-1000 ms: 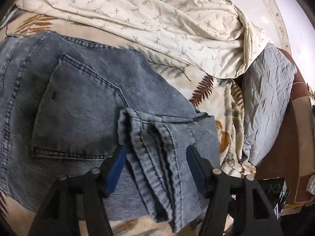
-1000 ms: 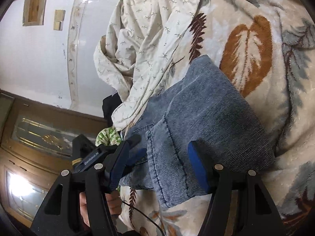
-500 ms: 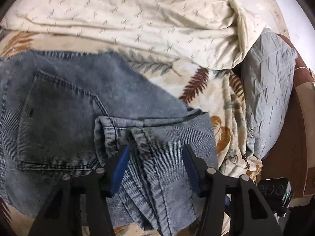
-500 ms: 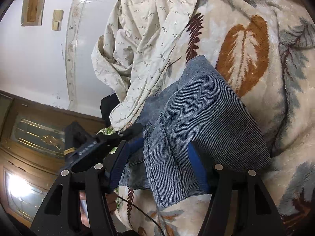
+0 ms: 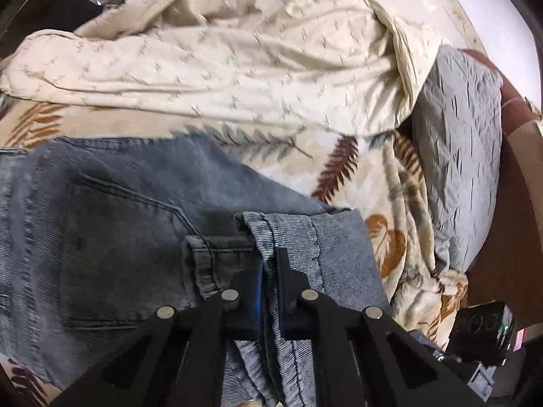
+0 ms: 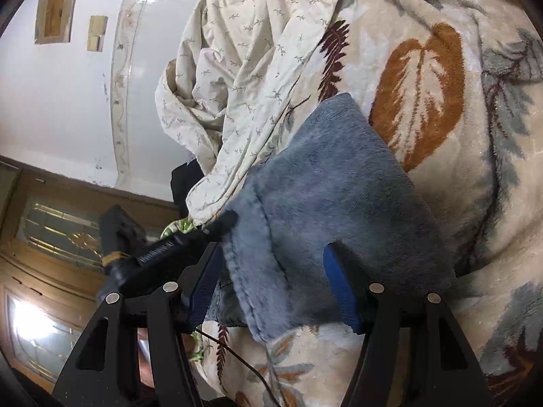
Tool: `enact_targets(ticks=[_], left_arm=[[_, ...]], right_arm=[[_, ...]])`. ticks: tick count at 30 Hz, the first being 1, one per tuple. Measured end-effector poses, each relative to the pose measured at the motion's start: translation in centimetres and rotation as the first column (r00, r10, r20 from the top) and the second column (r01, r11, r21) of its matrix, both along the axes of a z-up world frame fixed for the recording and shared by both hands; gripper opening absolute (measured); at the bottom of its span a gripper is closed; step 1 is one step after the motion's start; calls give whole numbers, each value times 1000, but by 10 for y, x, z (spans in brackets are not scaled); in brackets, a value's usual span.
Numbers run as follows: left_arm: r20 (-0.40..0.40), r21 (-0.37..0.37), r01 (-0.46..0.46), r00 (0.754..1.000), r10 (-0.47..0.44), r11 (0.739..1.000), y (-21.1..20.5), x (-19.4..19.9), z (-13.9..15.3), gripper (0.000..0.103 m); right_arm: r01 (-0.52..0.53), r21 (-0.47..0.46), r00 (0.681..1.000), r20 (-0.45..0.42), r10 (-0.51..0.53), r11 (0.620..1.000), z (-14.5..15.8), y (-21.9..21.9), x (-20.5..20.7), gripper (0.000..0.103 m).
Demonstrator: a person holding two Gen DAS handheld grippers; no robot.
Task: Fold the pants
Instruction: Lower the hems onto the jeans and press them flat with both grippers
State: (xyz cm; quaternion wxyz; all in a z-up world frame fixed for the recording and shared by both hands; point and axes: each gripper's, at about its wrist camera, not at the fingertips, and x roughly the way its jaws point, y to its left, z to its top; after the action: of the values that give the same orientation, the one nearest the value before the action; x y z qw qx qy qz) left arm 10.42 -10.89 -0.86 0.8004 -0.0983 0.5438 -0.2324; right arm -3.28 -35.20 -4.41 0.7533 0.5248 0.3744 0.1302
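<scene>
Blue denim pants (image 5: pixel 112 224) lie folded on the leaf-patterned blanket, back pocket up at the left. The leg hems (image 5: pixel 315 237) are doubled over the seat. My left gripper (image 5: pixel 268 271) is shut on a fold of the hem fabric. In the right wrist view the folded pants (image 6: pixel 332 203) lie across the blanket. My right gripper (image 6: pixel 275 291) is open with its blue pads on either side of the denim edge. The left gripper's black body (image 6: pixel 169 251) shows at the left of that view.
A crumpled cream sheet (image 5: pixel 237 51) lies behind the pants. A grey quilted pillow (image 5: pixel 461 156) sits at the right by the bed's brown edge. The blanket (image 6: pixel 441 101) spreads to the right. A white wall and wooden door are at the left.
My left gripper has closed from open onto the hem fold and moved forward over the pants. My right gripper stays open around the denim edge, a little closer.
</scene>
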Motion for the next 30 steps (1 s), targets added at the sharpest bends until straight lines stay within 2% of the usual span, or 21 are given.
enact_targets(ticks=[3, 6, 8, 9, 11, 12, 14, 21, 23, 24, 25, 27, 30], left_arm=[[3, 31, -33, 999, 33, 999, 13, 7, -13, 10], [-154, 64, -25, 987, 35, 998, 19, 15, -58, 19], [-113, 8, -44, 993, 45, 999, 26, 8, -56, 25], [-87, 15, -57, 995, 58, 998, 30, 4, -50, 42], [-24, 40, -134, 991, 135, 990, 44, -5, -35, 65], [20, 6, -175, 984, 175, 985, 54, -11, -26, 68], [25, -14, -181, 983, 182, 983, 60, -13, -20, 68], [-126, 32, -150, 980, 153, 988, 31, -1, -52, 68], [-103, 43, -129, 986, 133, 991, 19, -3, -51, 67], [-87, 17, -101, 991, 103, 995, 13, -4, -48, 54], [-75, 8, -85, 994, 86, 996, 8, -4, -45, 48], [-25, 31, -44, 999, 45, 999, -3, -3, -36, 9], [30, 53, 52, 998, -54, 997, -20, -2, -22, 4]], right_arm=[[-11, -2, 1000, 2, 11, 1000, 0, 2, 1, 62], [-20, -17, 1000, -23, 20, 1000, -4, 5, 2, 62], [-21, -16, 999, -32, 21, 1000, -5, 5, 2, 62], [-18, -17, 999, -31, 17, 1000, -5, 5, 1, 62], [-4, -15, 1000, -27, 4, 1000, -4, 2, -1, 62], [2, -13, 1000, -29, -2, 1000, -5, 1, -1, 62], [5, -1, 999, -37, -6, 1000, -7, 0, -1, 62], [2, -11, 999, -44, -2, 1000, -10, 2, 0, 62], [4, -5, 999, -43, -4, 1000, -10, 1, -2, 62], [-1, -8, 999, -38, 0, 1000, -9, 0, -2, 62], [-7, -11, 999, -33, 7, 1000, -7, 0, -3, 62], [-19, -4, 1000, -21, 19, 1000, -4, -2, -4, 62], [-9, -6, 1000, -12, 9, 1000, -1, -4, -7, 62]])
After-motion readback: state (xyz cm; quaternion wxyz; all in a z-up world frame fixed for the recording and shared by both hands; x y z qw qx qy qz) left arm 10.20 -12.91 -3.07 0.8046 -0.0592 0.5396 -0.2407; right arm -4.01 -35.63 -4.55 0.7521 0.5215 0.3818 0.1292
